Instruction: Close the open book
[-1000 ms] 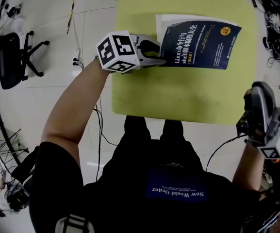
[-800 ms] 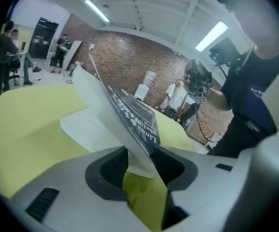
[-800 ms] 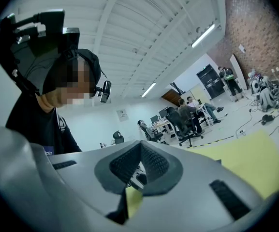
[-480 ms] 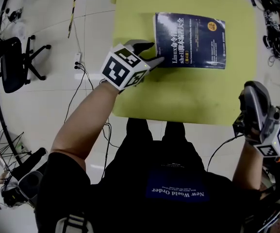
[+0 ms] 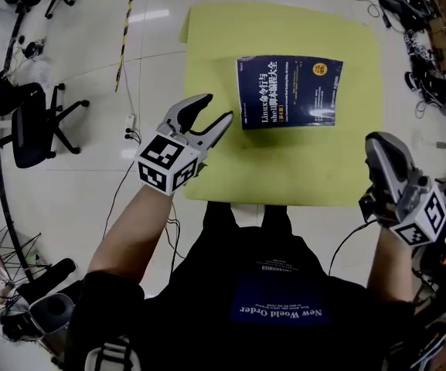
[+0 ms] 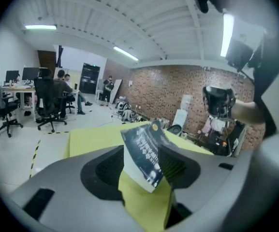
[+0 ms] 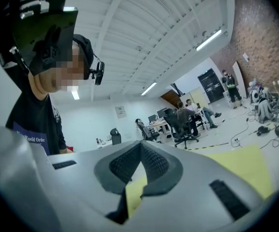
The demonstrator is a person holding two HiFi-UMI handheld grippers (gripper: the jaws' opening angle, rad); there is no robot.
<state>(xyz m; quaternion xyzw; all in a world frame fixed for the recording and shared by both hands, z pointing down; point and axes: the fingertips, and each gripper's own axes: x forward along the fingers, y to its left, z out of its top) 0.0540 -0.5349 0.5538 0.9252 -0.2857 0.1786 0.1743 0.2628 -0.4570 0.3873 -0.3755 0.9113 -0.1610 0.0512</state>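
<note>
Back from the book has come the left gripper; a second ago its tips were at the book's left edge while the cover stood partly raised with a white page showing behind it. Now the cover lies flat and the book is closed, front cover up, on the yellow-green table. The left gripper's jaws have also widened since then and stand apart with nothing between the pads.

In the head view the book's long axis runs left to right across the table, slightly tilted, with one short edge turned toward the left gripper. It sits in the far half of the table, closer to the left side than the right.

The left gripper hovers over the table's near left corner and points toward that short edge, its tips near the book but clear of it. In the left gripper view the book shows through the gap between the jaws, beyond the tips, with a near corner toward the camera.

The right gripper hangs off the table's near right corner, well apart from the book and little changed. Its jaws are together at the tips and hold nothing.
</note>
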